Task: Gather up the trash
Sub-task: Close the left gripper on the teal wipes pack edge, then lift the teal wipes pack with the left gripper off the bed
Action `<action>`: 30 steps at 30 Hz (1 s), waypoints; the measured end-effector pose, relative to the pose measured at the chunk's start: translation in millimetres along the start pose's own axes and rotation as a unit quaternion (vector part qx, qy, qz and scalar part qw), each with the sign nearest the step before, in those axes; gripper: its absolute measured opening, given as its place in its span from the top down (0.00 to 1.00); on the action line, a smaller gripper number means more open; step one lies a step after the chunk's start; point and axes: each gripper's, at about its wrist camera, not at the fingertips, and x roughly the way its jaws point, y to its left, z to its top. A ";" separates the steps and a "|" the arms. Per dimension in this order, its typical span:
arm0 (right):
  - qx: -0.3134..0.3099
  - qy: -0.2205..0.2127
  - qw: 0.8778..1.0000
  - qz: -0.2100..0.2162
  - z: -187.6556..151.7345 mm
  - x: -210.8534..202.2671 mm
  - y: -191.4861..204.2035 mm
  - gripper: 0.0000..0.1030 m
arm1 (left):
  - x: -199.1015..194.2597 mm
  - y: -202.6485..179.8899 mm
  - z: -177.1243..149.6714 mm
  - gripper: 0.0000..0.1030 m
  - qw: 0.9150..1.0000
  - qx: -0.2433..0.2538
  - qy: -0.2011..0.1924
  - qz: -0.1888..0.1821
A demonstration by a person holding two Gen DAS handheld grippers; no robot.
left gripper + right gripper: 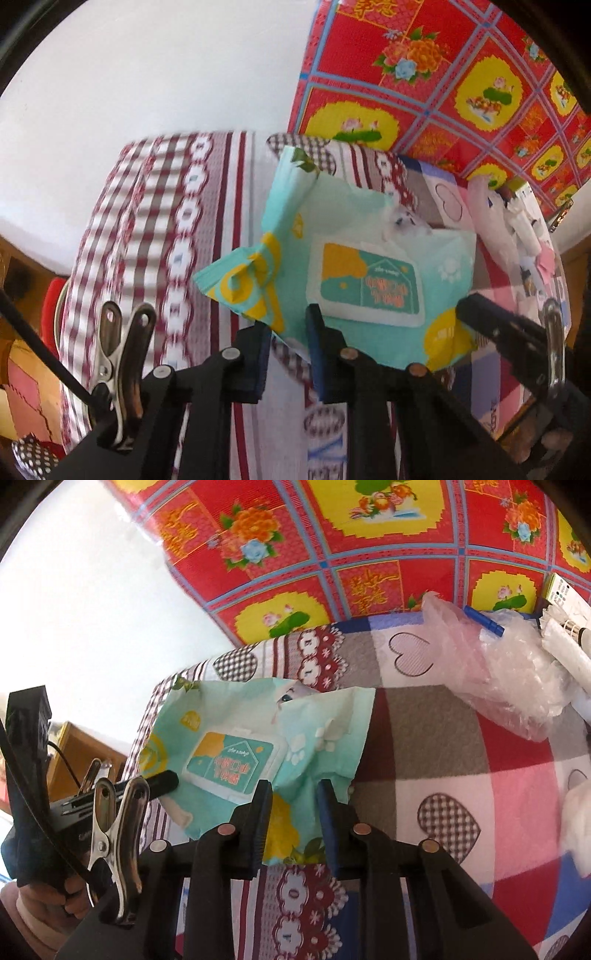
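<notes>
Covering the bed, a patchwork quilt [424, 738] spreads beyond both sets of fingers. Crumpled clear plastic [509, 686] lies well beyond the right fingers, probably more trash. An empty wet-wipe packet [354, 266] hangs between both grippers: the left gripper [288, 354] pinches its near edge, the right gripper [293, 823] clamps its lower corner, likely keeping the limp wrapper spread for carrying.

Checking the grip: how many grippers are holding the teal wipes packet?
2. The left gripper pinches the teal wipes packet at its left side; the right gripper pinches its lower edge.
</notes>
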 end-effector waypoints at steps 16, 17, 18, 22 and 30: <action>-0.056 0.014 0.998 0.019 -32.3 -11.5 20.2 0.74 | -29.7 3.4 -67.0 0.82 1.000 -0.019 0.016 -0.005; -0.057 0.014 0.998 0.019 -32.8 -11.0 20.4 0.74 | -31.0 3.5 -69.4 0.82 1.000 -0.020 0.016 -0.004; -0.060 0.016 0.998 0.019 -34.2 -11.1 20.9 0.74 | -32.1 3.0 -71.4 0.82 1.000 -0.019 0.017 -0.005; -0.062 0.020 0.998 0.021 -37.2 -8.4 20.2 0.74 | -38.6 4.8 -78.5 0.81 0.999 -0.025 0.019 -0.003; -0.071 0.016 0.997 0.022 -43.4 -11.9 23.7 0.74 | -59.6 3.7 -93.8 0.64 1.000 -0.023 0.016 0.014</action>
